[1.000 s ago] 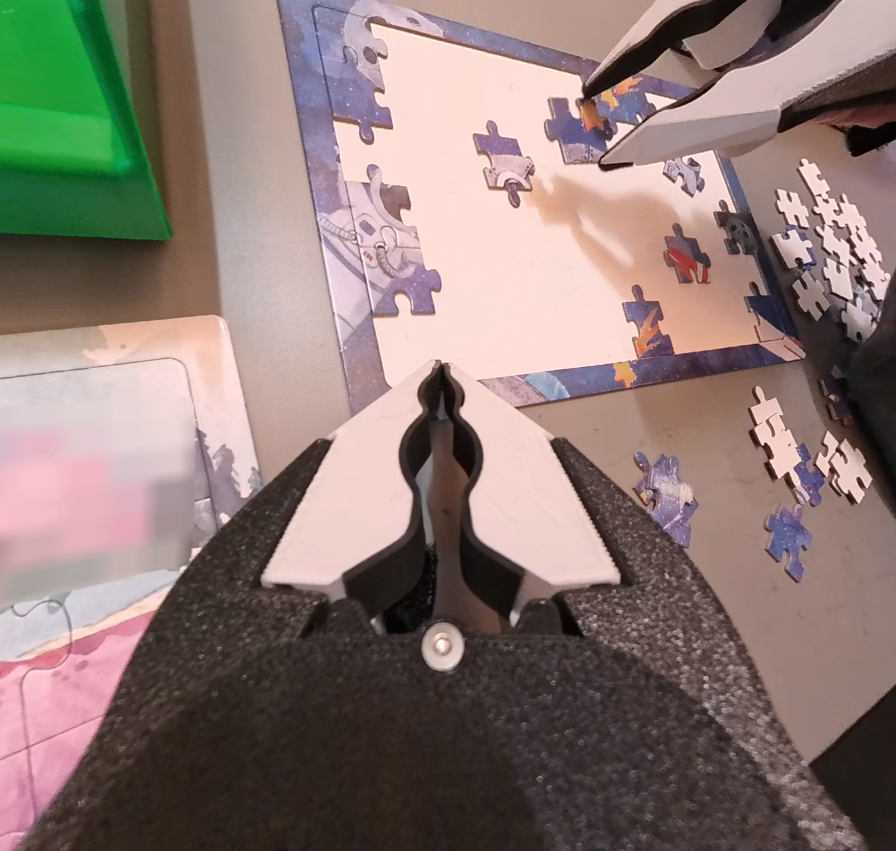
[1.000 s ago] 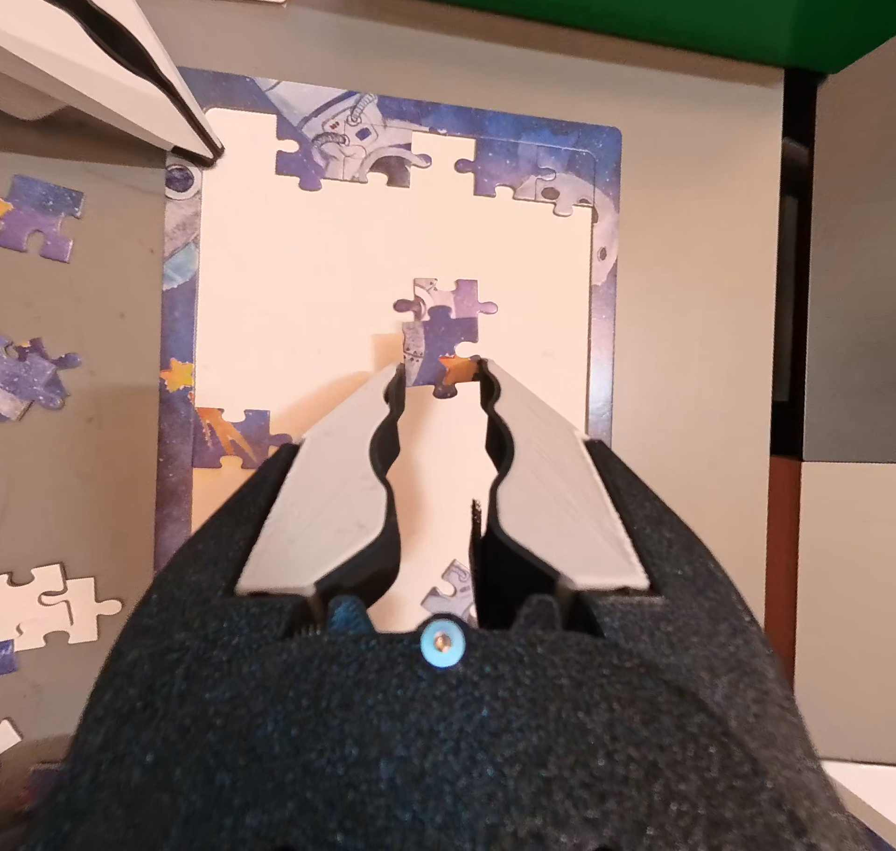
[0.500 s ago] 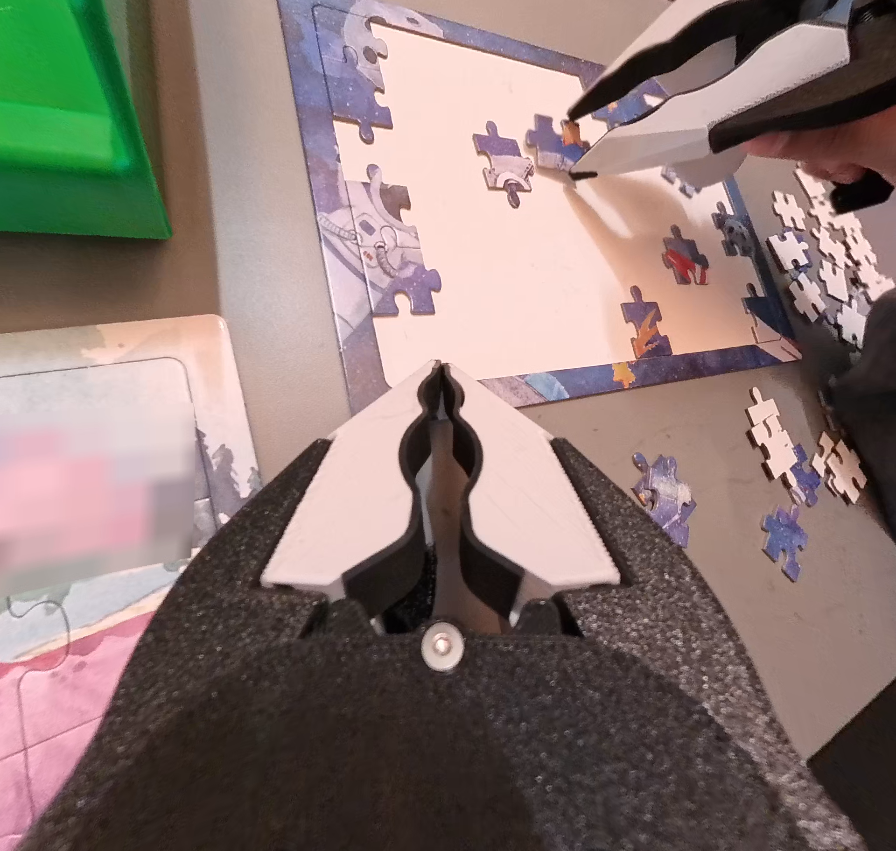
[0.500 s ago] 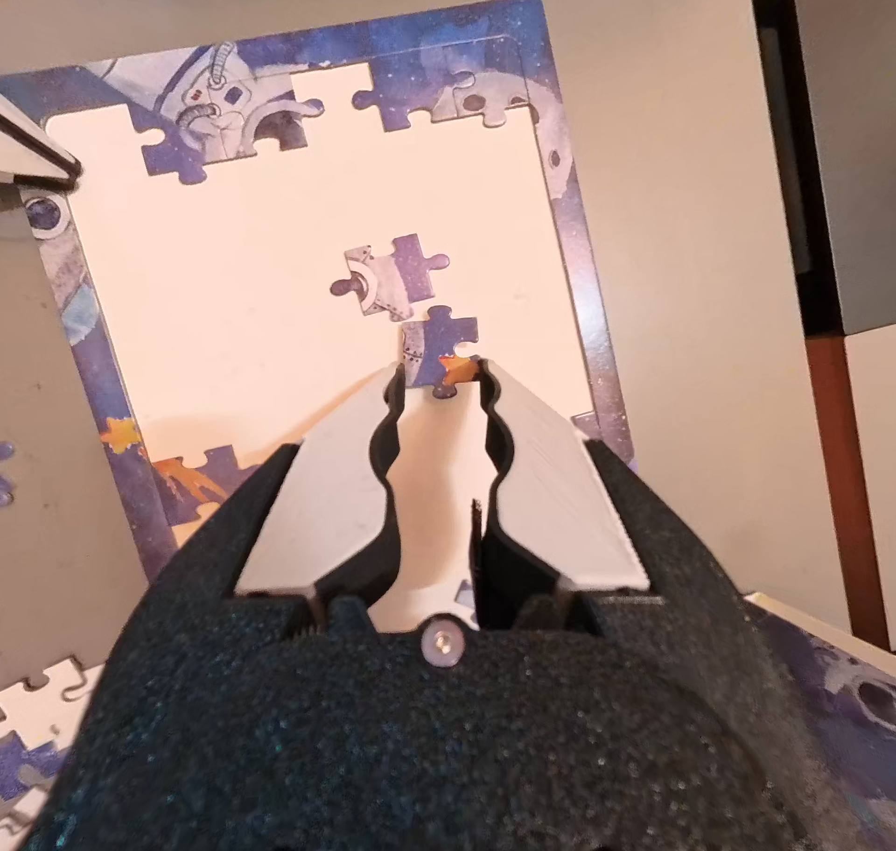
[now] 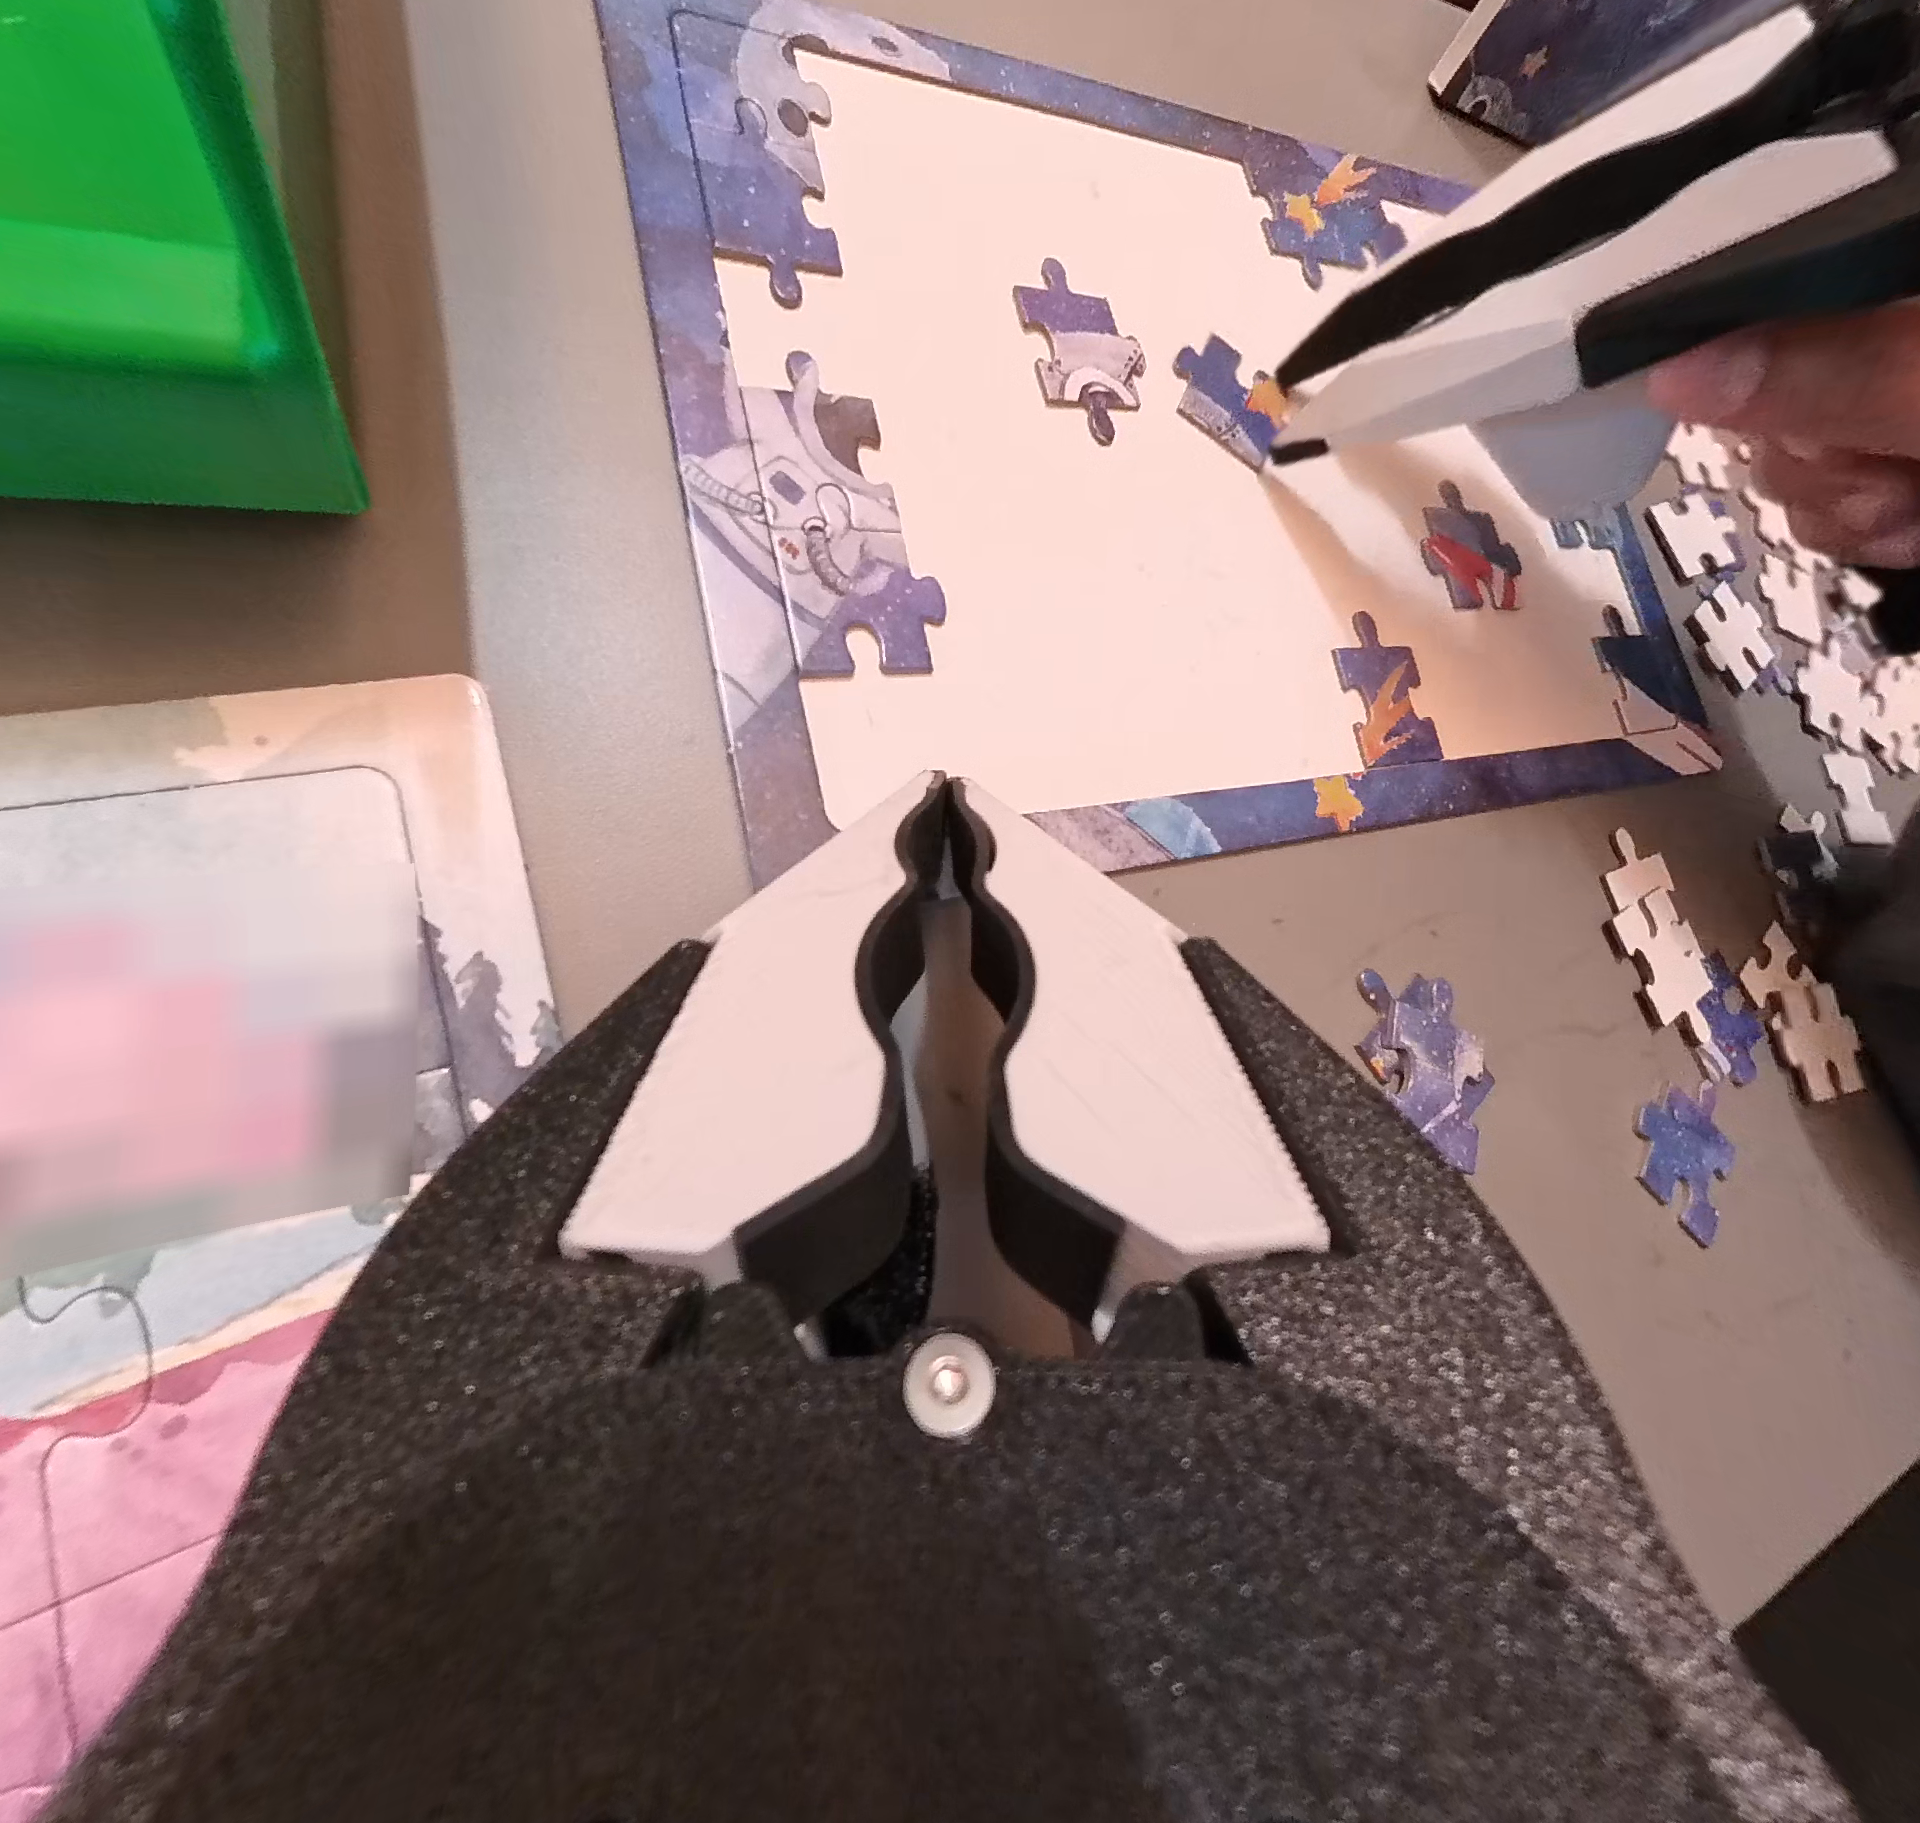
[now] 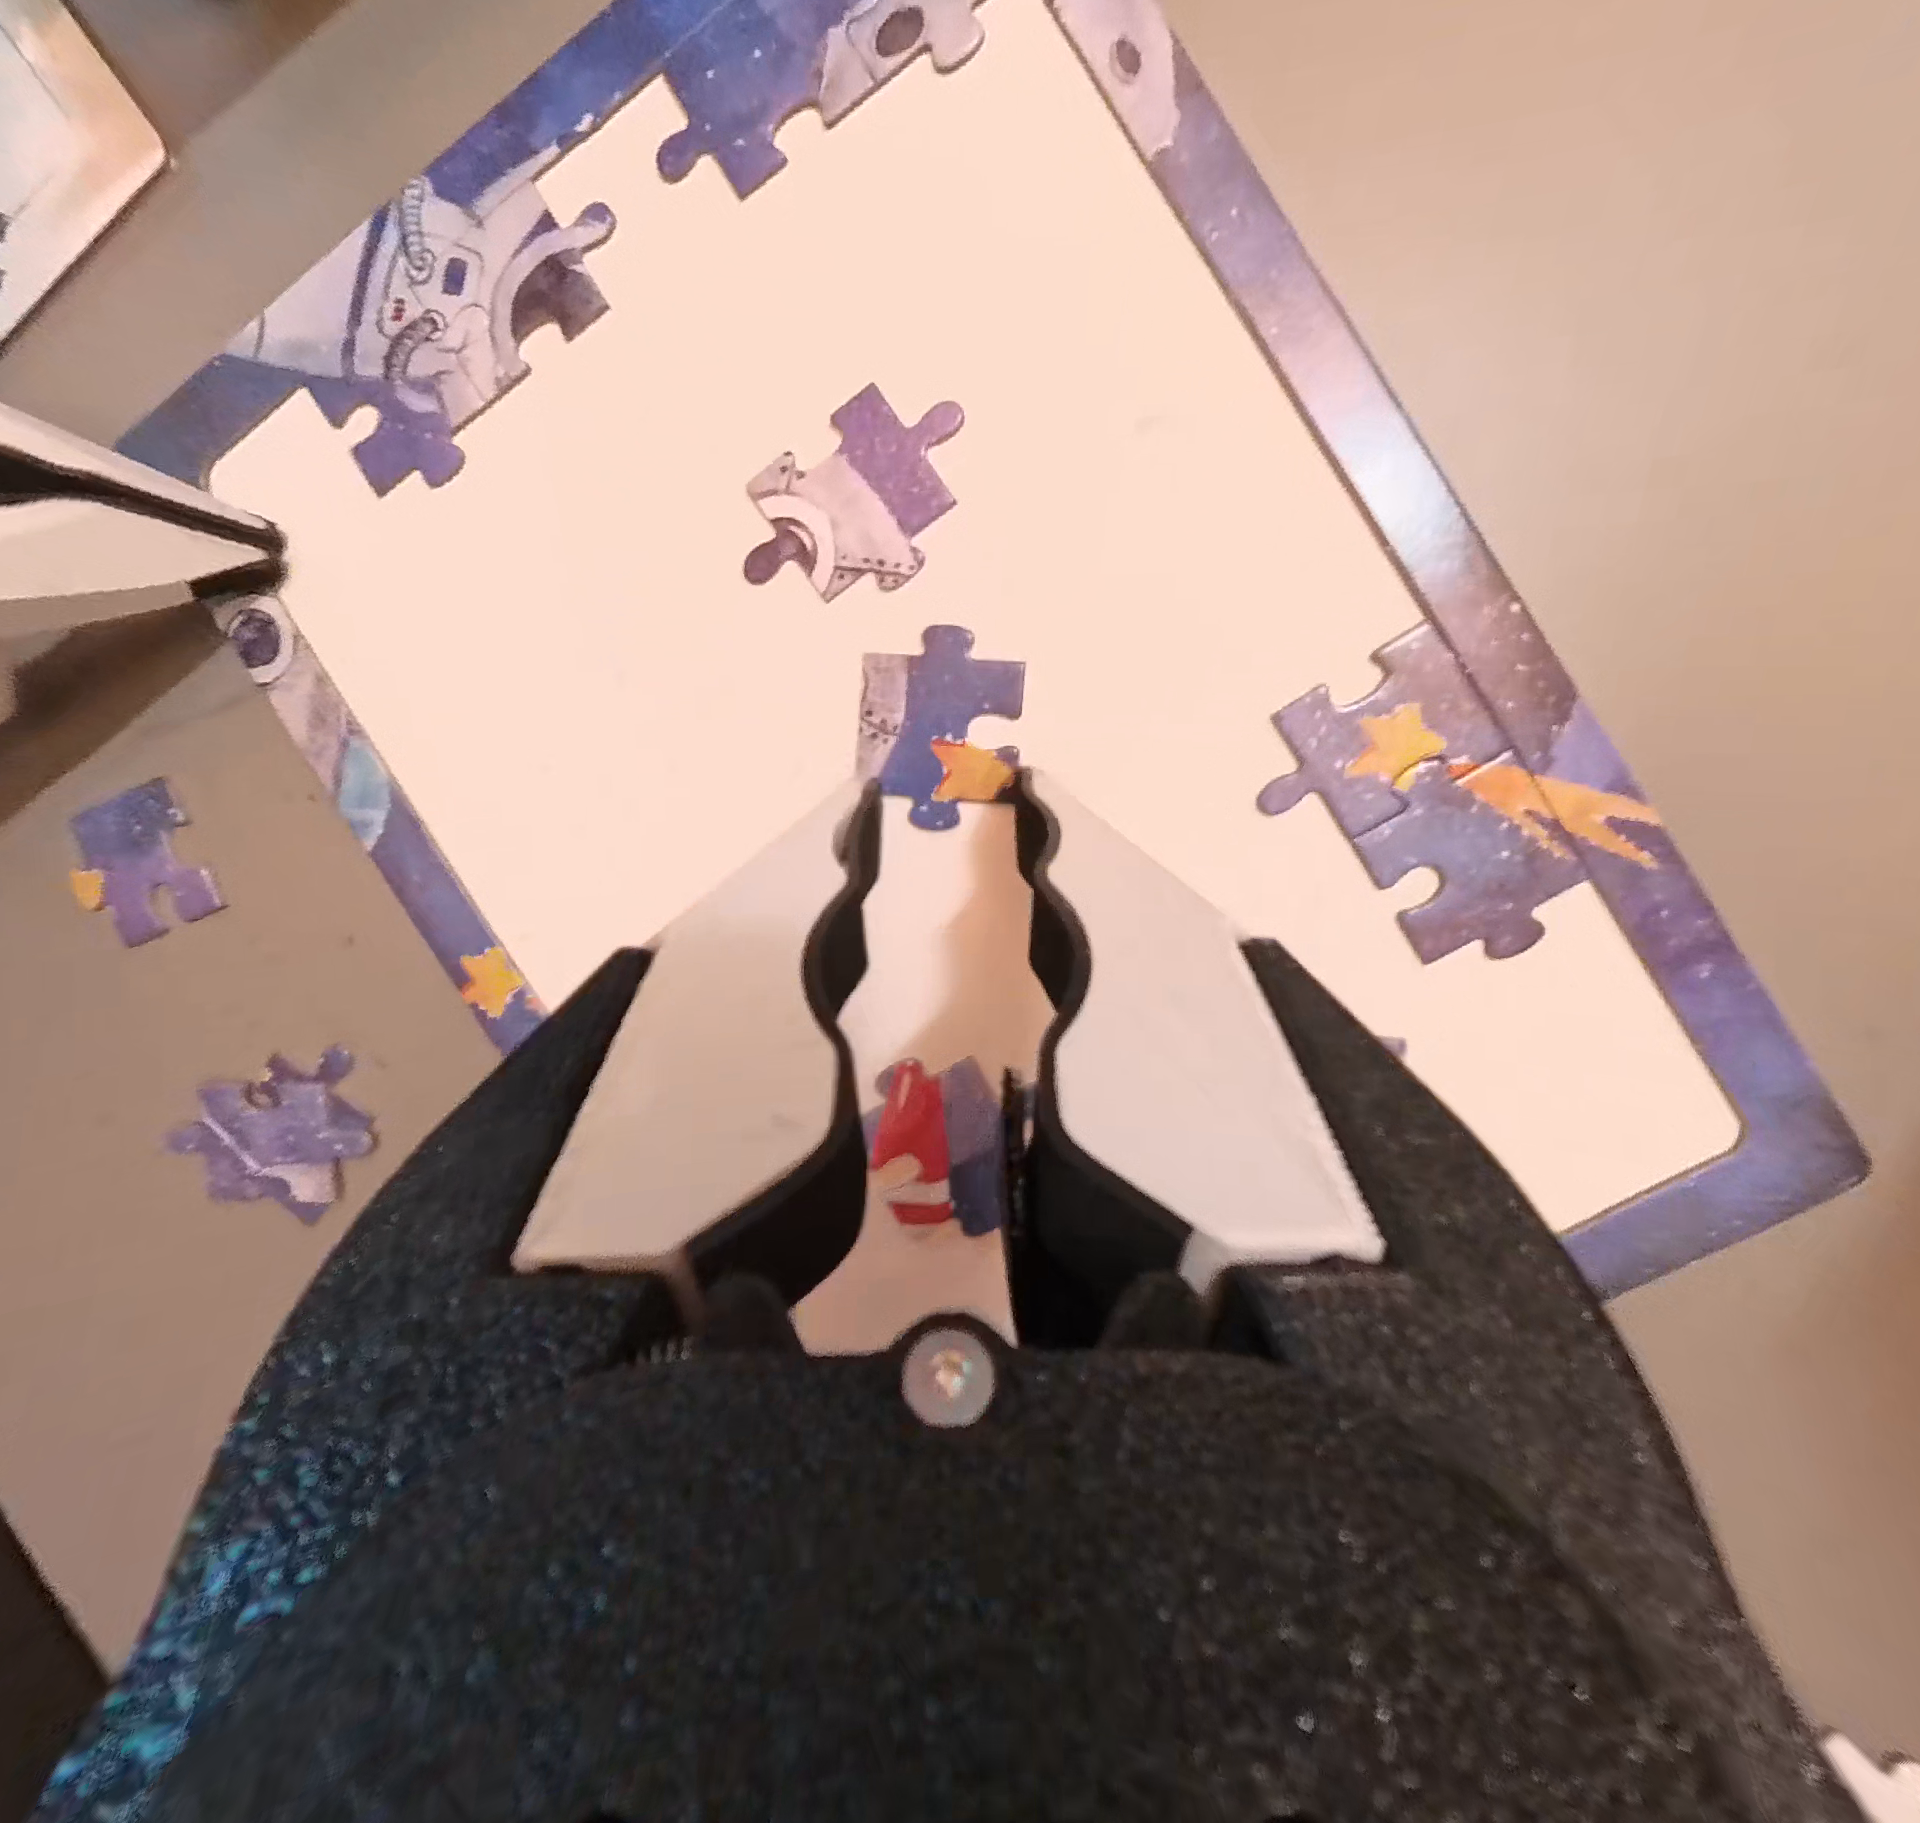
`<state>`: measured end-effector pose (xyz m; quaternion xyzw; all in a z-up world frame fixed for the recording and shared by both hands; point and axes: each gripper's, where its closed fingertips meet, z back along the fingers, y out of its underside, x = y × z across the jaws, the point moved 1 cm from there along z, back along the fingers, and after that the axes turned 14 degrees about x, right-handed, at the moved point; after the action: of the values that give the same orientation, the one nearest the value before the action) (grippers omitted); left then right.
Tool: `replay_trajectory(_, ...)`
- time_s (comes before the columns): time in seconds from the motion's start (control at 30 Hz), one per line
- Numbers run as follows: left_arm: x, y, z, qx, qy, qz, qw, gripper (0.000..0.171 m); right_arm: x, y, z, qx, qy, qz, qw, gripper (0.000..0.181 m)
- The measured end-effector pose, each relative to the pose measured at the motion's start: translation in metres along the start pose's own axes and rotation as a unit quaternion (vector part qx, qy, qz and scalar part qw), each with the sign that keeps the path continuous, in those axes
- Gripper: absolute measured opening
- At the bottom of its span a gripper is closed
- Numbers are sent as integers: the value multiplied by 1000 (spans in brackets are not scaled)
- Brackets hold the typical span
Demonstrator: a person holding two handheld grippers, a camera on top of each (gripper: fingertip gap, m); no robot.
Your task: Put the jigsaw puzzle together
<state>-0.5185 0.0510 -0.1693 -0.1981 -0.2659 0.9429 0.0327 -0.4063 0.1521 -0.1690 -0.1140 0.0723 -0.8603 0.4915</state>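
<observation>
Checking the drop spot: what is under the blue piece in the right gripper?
Under the blue piece held by the right gripper lies bare cream backing of the puzzle tray; no other piece shows there. The patch directly beneath is covered.

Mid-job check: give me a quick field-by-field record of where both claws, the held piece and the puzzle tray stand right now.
left claw: shut, holding nothing, poised at the near border of the tray
right claw: shut on blue piece with orange star, over the bare middle of the tray
puzzle tray: blue frame, mostly unfilled; a few pieces seated along its edges
nearest loose piece: grey-and-blue piece, just beyond the held one, apart from it
red-marked piece: loose in tray
spare pieces: heaped on the table outside the tray, many face down
</observation>
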Motion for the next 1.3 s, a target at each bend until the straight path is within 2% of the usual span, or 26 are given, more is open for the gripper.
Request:
replay_trajectory(0.1,0,0,0,0,-2,-1,1000,0,4,5,11,-1,-11,-2,1000,29)
replay_trajectory(0.17,0,0,0,0,-6,-3,1000,0,2,8,33,-12,2,1,1000,29)
replay_trajectory(0.33,0,0,-1,1,-18,-11,1000,0,13,22,124,-91,55,22,994,27)
replay_trajectory(0.43,-1,1,-1,4,-36,-25,999,0,28,51,180,-164,114,38,979,24)
replay_trajectory(0.53,3,1,3,0,-76,-31,997,1,29,107,212,-225,191,22,955,29)
replay_trajectory(0.63,-2,-11,27,-57,-67,-3,996,13,12,194,207,-231,249,-52,939,39)
replay_trajectory(0.73,-27,-23,58,-126,-20,1,992,21,9,280,188,-244,195,-152,938,40)
replay_trajectory(0.8,-43,-18,67,-137,-14,-17,990,24,15,323,187,-278,156,-189,929,43)
replay_trajectory(0.9,-64,9,68,-116,-48,-69,990,30,17,374,198,-321,193,-194,907,48)
replay_trajectory(0.97,-76,32,71,-105,-80,-115,985,34,21,394,199,-349,214,-181,894,61)
replay_trajectory(1.03,-92,47,83,-125,-99,-148,976,37,24,406,192,-355,216,-185,891,76)
replay_trajectory(1.1,-105,55,94,-148,-118,-178,966,57,22,414,185,-343,235,-194,888,98)
replay_trajectory(1.17,-111,58,100,-154,-149,-204,955,70,19,415,184,-330,273,-198,882,97)
replay_trajectory(1.2,-114,57,102,-154,-158,-215,951,71,19,413,184,-325,289,-187,881,96)
replay_trajectory(1.27,-122,53,101,-151,-153,-225,950,71,14,412,184,-300,325,-176,879,82)
replay_trajectory(1.3,-126,51,99,-144,-141,-225,953,71,13,411,178,-277,320,-169,890,77)
